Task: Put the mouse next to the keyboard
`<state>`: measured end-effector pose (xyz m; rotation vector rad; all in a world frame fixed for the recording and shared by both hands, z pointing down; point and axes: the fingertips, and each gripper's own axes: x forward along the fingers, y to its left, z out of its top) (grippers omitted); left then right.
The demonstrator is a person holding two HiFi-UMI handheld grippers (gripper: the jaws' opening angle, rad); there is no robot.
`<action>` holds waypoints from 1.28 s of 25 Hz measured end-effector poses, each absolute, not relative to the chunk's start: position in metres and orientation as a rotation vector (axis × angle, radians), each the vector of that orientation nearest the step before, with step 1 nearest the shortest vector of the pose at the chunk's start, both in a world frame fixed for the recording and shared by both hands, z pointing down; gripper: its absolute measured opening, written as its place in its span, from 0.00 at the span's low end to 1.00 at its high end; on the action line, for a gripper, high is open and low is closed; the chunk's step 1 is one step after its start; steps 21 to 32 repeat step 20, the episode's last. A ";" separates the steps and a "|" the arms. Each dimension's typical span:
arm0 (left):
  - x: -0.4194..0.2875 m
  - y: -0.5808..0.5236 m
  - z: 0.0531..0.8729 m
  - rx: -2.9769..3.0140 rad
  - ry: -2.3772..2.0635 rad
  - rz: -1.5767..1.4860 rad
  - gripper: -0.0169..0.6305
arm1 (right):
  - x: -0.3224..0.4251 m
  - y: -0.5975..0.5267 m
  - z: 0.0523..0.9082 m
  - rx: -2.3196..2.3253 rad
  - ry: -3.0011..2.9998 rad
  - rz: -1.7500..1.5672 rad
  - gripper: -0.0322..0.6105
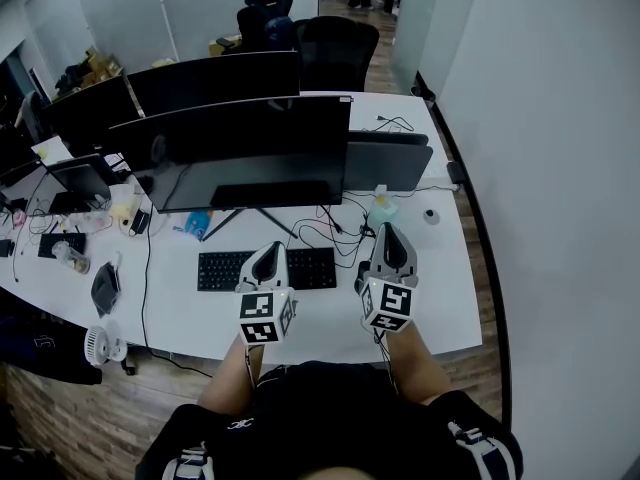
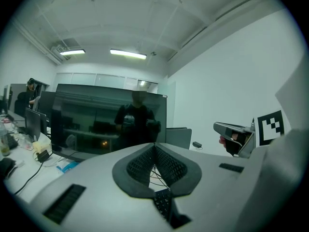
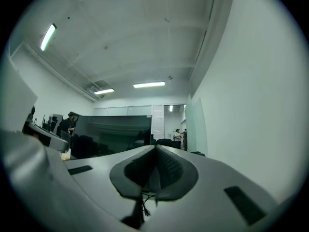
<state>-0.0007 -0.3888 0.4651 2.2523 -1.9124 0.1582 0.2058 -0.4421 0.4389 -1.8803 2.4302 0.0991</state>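
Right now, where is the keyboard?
Head view: the keyboard lies centre-left on the desk in front of the big monitor, partly behind the left gripper.

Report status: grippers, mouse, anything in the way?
Left gripper shut, empty, over keyboard. Right gripper shut, empty, right of keyboard. Mouse not in sight. Loose cables on desk by keyboard's right end.

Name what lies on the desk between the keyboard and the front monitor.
In the head view, the splayed stand legs of the monitor and a tangle of cables lie there, behind the keyboard.
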 end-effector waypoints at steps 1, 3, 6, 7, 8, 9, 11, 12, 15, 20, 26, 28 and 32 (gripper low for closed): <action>0.000 -0.388 0.464 2.258 -1.910 0.157 0.04 | 0.206 -0.441 0.439 -1.880 2.429 0.096 0.07; 0.002 -0.387 0.461 2.271 -1.904 0.154 0.04 | 0.206 -0.438 0.439 -1.883 2.425 0.086 0.07; 0.003 -0.386 0.459 2.283 -1.896 0.152 0.05 | 0.207 -0.436 0.440 -1.895 2.414 0.065 0.07; 0.004 -0.386 0.459 2.286 -1.893 0.152 0.05 | 0.208 -0.436 0.440 -1.901 2.411 0.063 0.07; 0.004 -0.386 0.459 2.287 -1.892 0.153 0.05 | 0.208 -0.436 0.440 -1.905 2.410 0.063 0.07; 0.005 -0.386 0.459 2.289 -1.890 0.154 0.05 | 0.209 -0.435 0.440 -1.908 2.410 0.062 0.07; 0.006 -0.385 0.459 2.293 -1.885 0.158 0.05 | 0.210 -0.433 0.440 -1.912 2.408 0.061 0.07; 0.006 -0.385 0.459 2.296 -1.882 0.159 0.05 | 0.211 -0.432 0.440 -1.915 2.407 0.060 0.07; 0.007 -0.385 0.459 2.303 -1.874 0.161 0.05 | 0.211 -0.430 0.441 -1.918 2.408 0.056 0.07; 0.006 -0.387 0.458 2.313 -1.867 0.163 0.04 | 0.207 -0.431 0.444 -1.927 2.418 0.050 0.07; 0.006 -0.387 0.458 2.313 -1.867 0.163 0.04 | 0.207 -0.431 0.444 -1.927 2.418 0.050 0.07; 0.006 -0.387 0.458 2.313 -1.867 0.163 0.04 | 0.207 -0.431 0.444 -1.927 2.418 0.050 0.07; 0.006 -0.387 0.458 2.313 -1.867 0.163 0.04 | 0.207 -0.431 0.444 -1.927 2.418 0.050 0.07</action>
